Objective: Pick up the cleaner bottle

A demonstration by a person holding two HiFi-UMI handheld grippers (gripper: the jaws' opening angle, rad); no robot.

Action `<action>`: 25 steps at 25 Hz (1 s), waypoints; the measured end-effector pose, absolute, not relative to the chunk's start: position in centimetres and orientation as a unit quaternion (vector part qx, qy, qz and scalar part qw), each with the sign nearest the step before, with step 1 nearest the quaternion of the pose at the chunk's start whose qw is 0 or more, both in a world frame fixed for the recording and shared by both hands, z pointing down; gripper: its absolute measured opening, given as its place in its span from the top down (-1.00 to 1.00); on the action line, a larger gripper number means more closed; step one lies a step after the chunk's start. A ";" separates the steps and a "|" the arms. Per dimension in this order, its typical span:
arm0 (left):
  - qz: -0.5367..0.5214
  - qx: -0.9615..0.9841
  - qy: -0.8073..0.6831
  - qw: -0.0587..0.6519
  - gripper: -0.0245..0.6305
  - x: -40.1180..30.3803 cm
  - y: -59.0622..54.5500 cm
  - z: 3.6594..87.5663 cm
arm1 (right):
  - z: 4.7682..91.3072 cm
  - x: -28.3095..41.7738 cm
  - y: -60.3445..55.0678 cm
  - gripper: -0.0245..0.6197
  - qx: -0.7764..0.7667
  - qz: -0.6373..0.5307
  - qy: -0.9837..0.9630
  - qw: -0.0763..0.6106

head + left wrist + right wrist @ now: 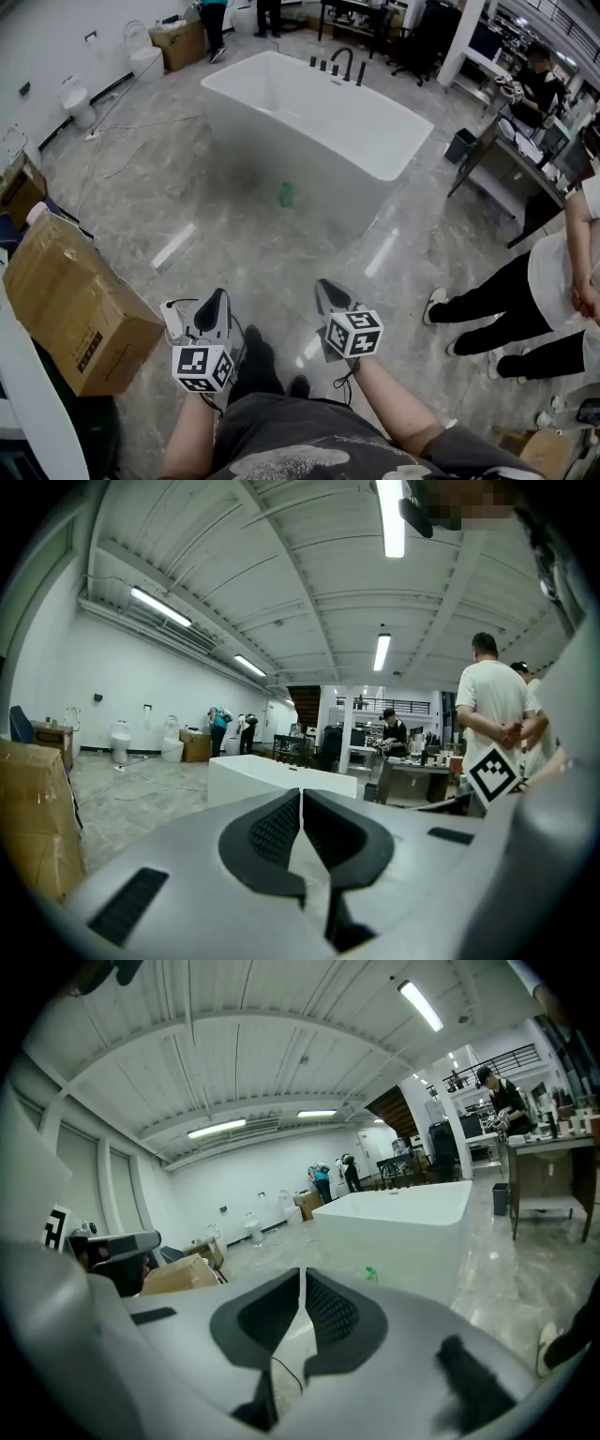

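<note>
A small green cleaner bottle (286,194) stands on the floor against the near side of the white bathtub (319,117). In the right gripper view the cleaner bottle (370,1274) shows as a green speck in front of the bathtub (398,1227). My left gripper (215,301) and right gripper (328,290) hang side by side low in the head view, well short of the bottle. Both are shut with nothing between the jaws. The left gripper (300,794) points toward the bathtub (277,778), and the right gripper (304,1279) does too.
A cardboard box (70,300) sits at the near left. A person in dark trousers (511,300) stands at the right, near desks (520,155). Toilets (77,101) line the far left wall. Grey marble floor (187,206) stretches between me and the tub.
</note>
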State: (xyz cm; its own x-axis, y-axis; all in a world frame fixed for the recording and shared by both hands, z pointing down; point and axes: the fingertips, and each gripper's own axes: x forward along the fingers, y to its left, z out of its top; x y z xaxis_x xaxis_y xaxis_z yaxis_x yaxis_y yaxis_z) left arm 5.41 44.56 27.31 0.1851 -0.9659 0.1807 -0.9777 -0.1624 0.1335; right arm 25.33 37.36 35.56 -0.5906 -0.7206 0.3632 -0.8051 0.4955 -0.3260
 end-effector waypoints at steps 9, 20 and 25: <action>0.008 0.786 -0.606 0.123 0.86 3.2 34.4 28.4 | 38.2 24.4 30.3 0.81 0.479 0.247 -0.834 0.120; 0.038 0.804 -0.574 0.147 0.87 -4.6 19.2 30.2 | 38.5 18.4 16.4 0.81 0.527 0.248 -0.803 0.124; 0.038 0.803 -0.572 0.162 0.86 -8.5 15.8 31.2 | 39.4 16.6 12.6 0.81 0.549 0.253 -0.785 0.134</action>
State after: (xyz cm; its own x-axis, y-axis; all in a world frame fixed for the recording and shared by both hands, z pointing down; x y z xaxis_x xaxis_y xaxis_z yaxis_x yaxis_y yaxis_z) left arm -8.49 15.79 31.22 0.3428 -0.9065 0.2465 -0.9312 -0.2931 0.2168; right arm 16.60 12.55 39.44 -0.3613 -0.7939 0.4890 -0.9300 0.2693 -0.2500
